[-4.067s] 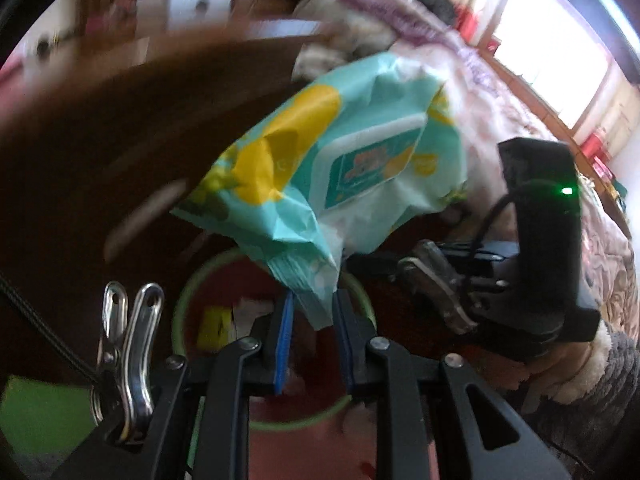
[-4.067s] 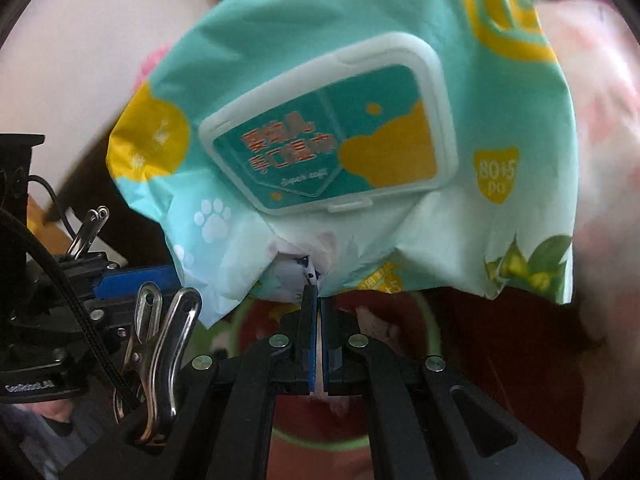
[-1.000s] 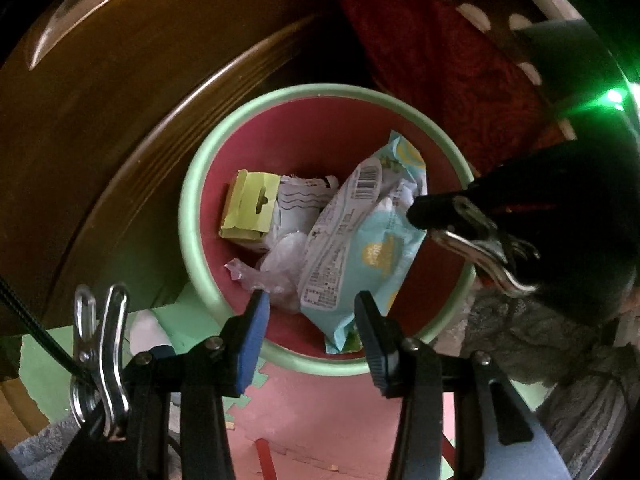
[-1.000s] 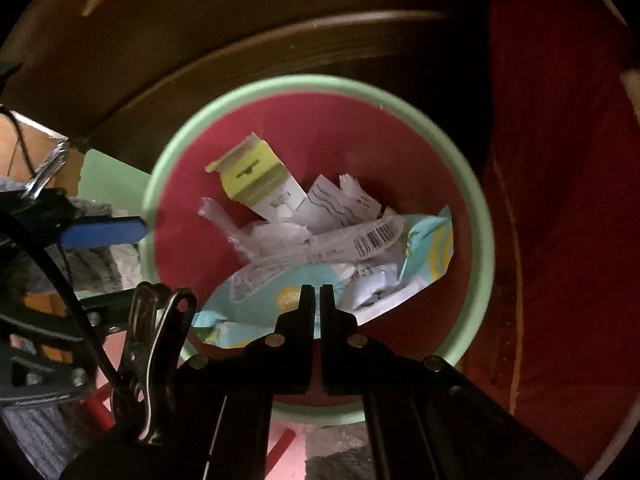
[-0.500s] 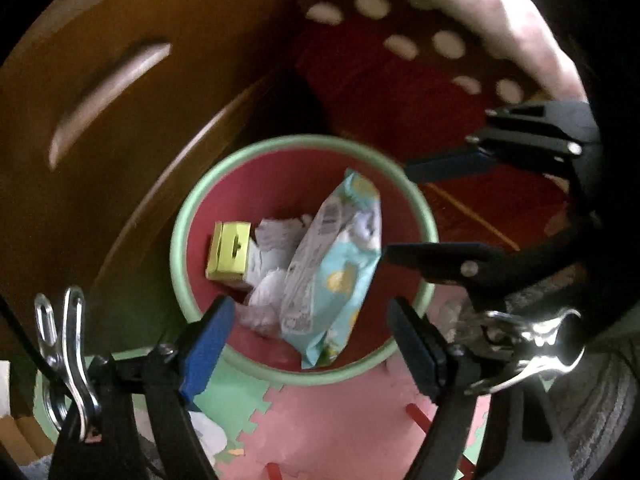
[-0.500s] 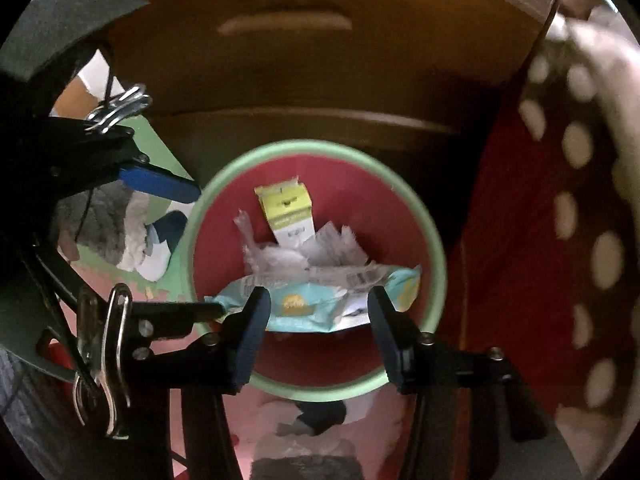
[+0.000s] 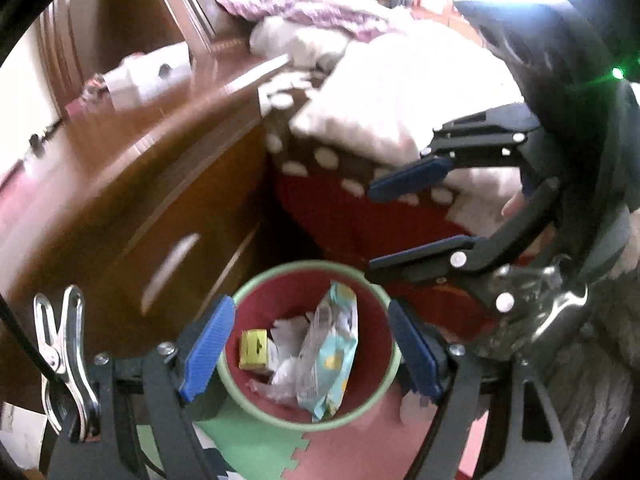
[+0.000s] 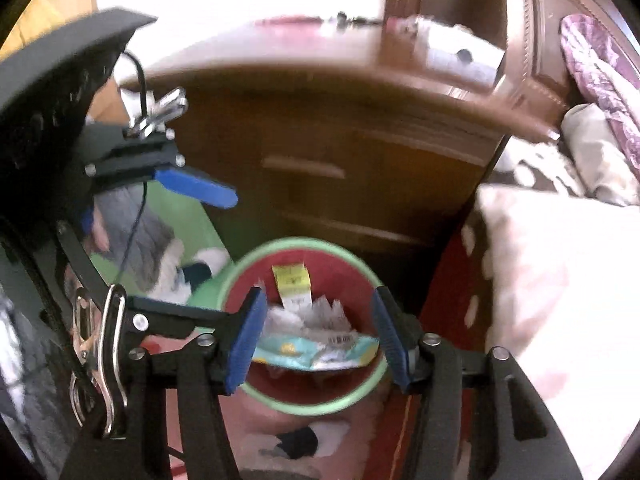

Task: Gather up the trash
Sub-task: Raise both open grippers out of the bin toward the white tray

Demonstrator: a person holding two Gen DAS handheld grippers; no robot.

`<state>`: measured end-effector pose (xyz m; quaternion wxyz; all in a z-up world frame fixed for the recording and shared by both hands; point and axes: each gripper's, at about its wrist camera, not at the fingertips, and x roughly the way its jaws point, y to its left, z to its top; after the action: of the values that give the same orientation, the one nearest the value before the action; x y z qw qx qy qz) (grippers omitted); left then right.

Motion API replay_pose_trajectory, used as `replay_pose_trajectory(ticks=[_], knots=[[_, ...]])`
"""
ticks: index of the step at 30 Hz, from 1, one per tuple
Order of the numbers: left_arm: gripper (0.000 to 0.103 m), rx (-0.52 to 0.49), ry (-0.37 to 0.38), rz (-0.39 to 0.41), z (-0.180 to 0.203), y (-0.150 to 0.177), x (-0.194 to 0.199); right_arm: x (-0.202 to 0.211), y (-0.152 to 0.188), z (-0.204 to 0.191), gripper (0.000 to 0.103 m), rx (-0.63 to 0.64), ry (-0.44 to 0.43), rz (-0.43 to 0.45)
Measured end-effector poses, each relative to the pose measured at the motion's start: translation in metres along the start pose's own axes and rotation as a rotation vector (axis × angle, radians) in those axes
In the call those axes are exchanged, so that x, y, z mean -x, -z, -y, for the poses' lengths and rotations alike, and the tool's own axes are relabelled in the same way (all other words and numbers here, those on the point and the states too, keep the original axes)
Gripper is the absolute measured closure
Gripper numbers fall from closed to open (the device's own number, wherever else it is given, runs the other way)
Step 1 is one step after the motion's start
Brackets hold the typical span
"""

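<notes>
A round bin with a green rim [image 7: 276, 276] [image 8: 256, 254] and red inside stands on the floor below both grippers. In it lie the teal wipes pack [image 7: 332, 352] [image 8: 316, 350], a yellow carton [image 7: 253, 349] [image 8: 292, 280] and crumpled paper [image 7: 290, 330] [image 8: 324, 316]. My left gripper [image 7: 310, 348] is open and empty, high above the bin. My right gripper [image 8: 320, 340] is open and empty above the bin too; it also shows in the left wrist view [image 7: 408, 224].
A brown wooden nightstand [image 7: 132, 200] [image 8: 344, 152] with drawers stands behind the bin. A bed with a pale quilt [image 7: 400, 92] [image 8: 560, 280] and red skirt is to the right. Green and pink foam floor mats [image 7: 280, 452] lie under the bin.
Both grippers let go of the wipes pack, which now lies in the bin. Both have opened wider and risen away from the bin.
</notes>
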<state>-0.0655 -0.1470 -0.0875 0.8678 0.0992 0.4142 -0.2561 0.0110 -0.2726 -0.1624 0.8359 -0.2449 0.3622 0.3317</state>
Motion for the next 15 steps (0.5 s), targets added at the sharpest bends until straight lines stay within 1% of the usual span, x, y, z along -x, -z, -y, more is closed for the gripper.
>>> replay_pose_trajectory(ticks=[2,4,7,8,10,11,13,15], knots=[[0.021,0.007,-0.015,0.035,-0.003,-0.009,0.012,0.01,-0.011,0.008,0.046,-0.054,-0.048,0.049],[0.021,0.013,-0.035,0.074,-0.007,-0.019,0.023,0.017,-0.02,0.019,0.046,-0.125,-0.148,0.107],[0.02,0.022,-0.071,0.14,-0.015,-0.034,0.044,0.025,-0.038,0.037,0.046,-0.242,-0.252,0.194],[0.02,0.023,-0.084,0.159,-0.018,-0.038,0.05,0.028,-0.046,0.046,0.045,-0.297,-0.296,0.234],[0.02,0.028,-0.116,0.19,-0.024,-0.046,0.059,0.033,-0.059,0.058,0.044,-0.385,-0.356,0.289],[0.02,0.035,-0.138,0.203,-0.029,-0.051,0.063,0.035,-0.067,0.068,0.042,-0.452,-0.397,0.33],[0.02,0.052,-0.156,0.213,-0.038,-0.06,0.067,0.036,-0.078,0.082,0.039,-0.567,-0.449,0.387],[0.021,0.088,-0.168,0.22,-0.056,-0.07,0.073,0.033,-0.088,0.099,0.035,-0.684,-0.47,0.429]])
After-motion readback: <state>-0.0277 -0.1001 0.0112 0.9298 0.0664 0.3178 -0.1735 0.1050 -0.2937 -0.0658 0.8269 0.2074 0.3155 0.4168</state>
